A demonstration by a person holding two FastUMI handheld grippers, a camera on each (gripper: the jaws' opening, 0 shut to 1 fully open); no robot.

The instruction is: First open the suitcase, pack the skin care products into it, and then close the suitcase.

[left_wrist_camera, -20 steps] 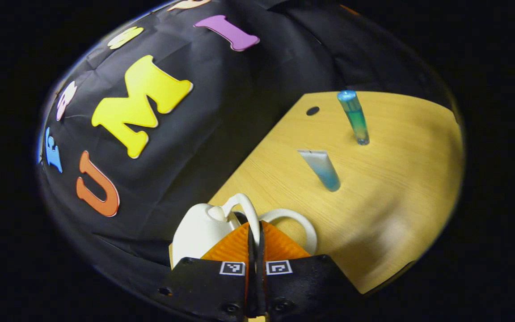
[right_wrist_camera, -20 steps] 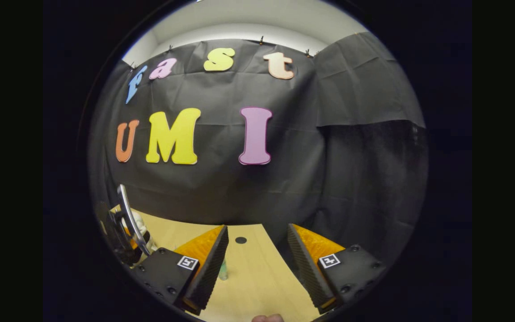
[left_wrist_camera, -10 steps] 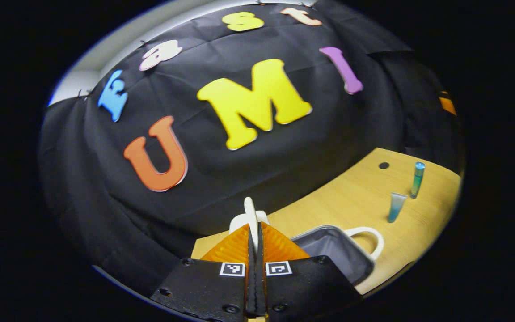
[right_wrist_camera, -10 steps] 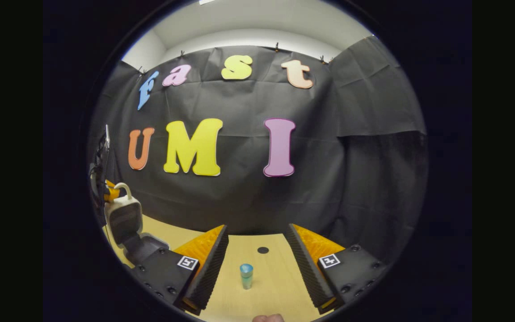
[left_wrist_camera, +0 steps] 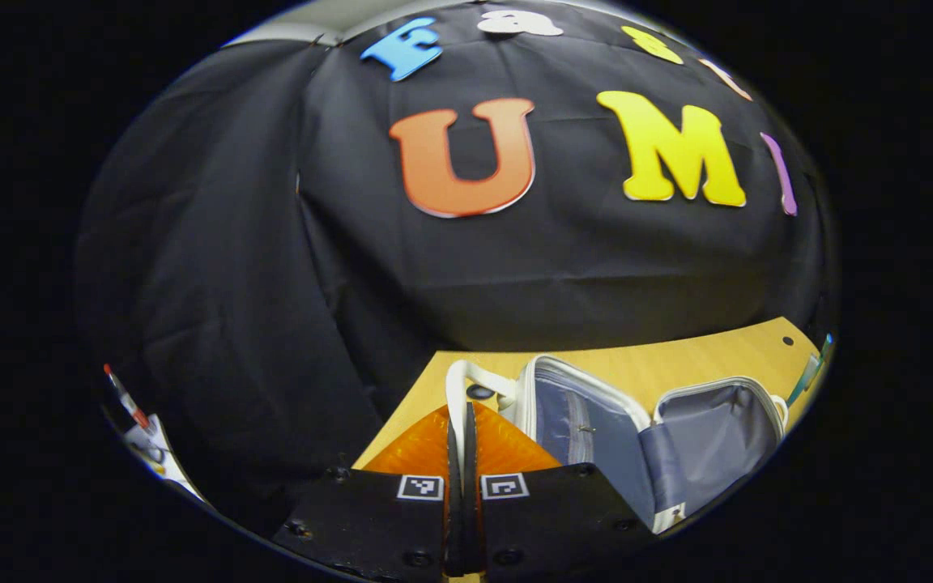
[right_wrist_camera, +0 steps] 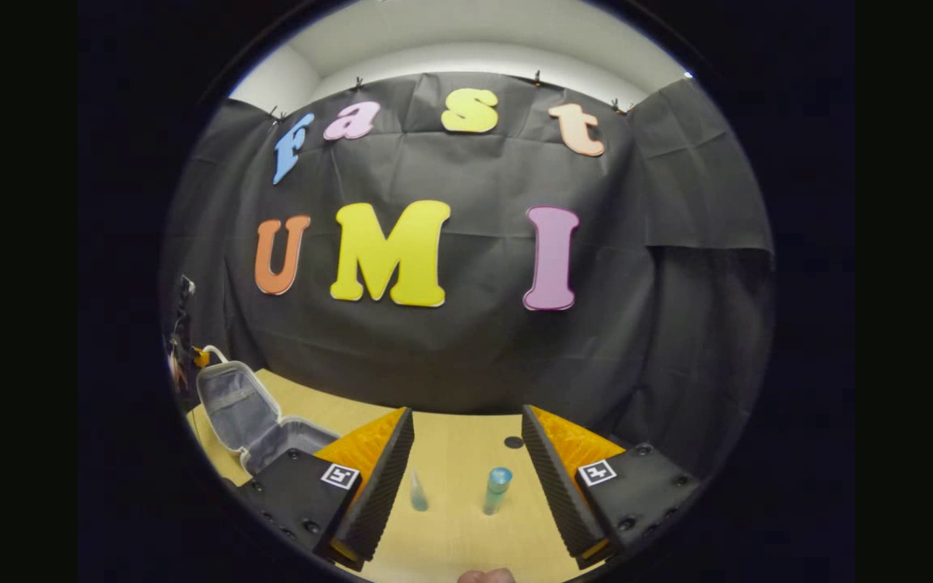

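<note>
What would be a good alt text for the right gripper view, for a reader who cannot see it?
The right gripper, jaws open, points at two upright tubes, a pale tube and a blue-green tube, standing on a wooden table. At far left a small suitcase lies open, lid raised, with the left gripper at its handle.

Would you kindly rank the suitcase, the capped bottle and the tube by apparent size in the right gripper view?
1. Suitcase, open, clearly largest.
2. Capped bottle.
3. Tube, slimmer than the bottle; both stand at about the same depth, so this order is fairly safe.
</note>
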